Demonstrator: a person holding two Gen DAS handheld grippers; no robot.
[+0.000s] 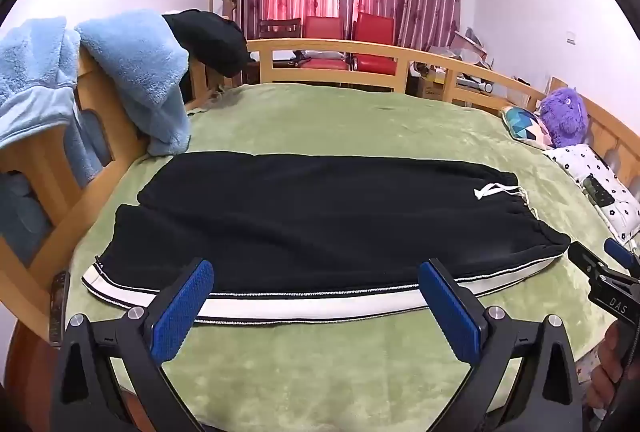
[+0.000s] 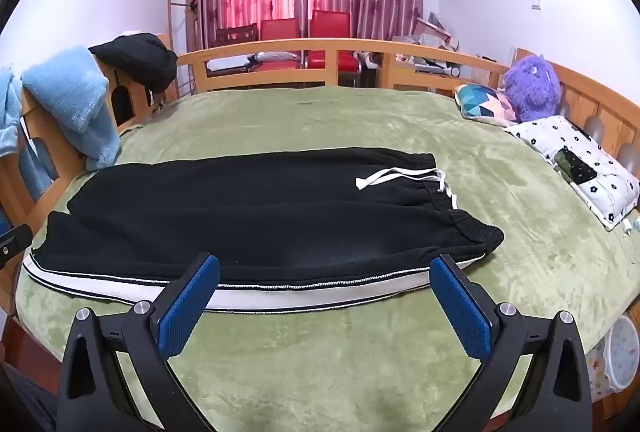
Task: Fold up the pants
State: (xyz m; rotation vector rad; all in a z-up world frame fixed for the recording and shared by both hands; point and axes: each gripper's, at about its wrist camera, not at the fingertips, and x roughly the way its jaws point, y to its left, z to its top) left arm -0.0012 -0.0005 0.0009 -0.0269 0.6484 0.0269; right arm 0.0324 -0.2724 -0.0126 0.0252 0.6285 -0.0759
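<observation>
Black pants (image 1: 320, 216) with a white side stripe lie flat on the green bed, folded lengthwise with one leg on the other. The waistband with its white drawstring (image 1: 494, 189) is at the right and the cuffs at the left. My left gripper (image 1: 316, 296) is open and empty, just above the near striped edge around mid-length. The pants (image 2: 260, 216) show the same way in the right wrist view. My right gripper (image 2: 326, 292) is open and empty over the near edge, closer to the waistband. The right gripper also shows at the right edge of the left wrist view (image 1: 612, 272).
A green blanket (image 2: 320, 352) covers the bed. A wooden rail (image 1: 360, 52) runs along the far side. Blue fleece garments (image 1: 132, 72) hang on the footboard at left. A purple plush toy (image 2: 530, 84), a patterned cushion and a white pillow (image 2: 576, 168) lie at right.
</observation>
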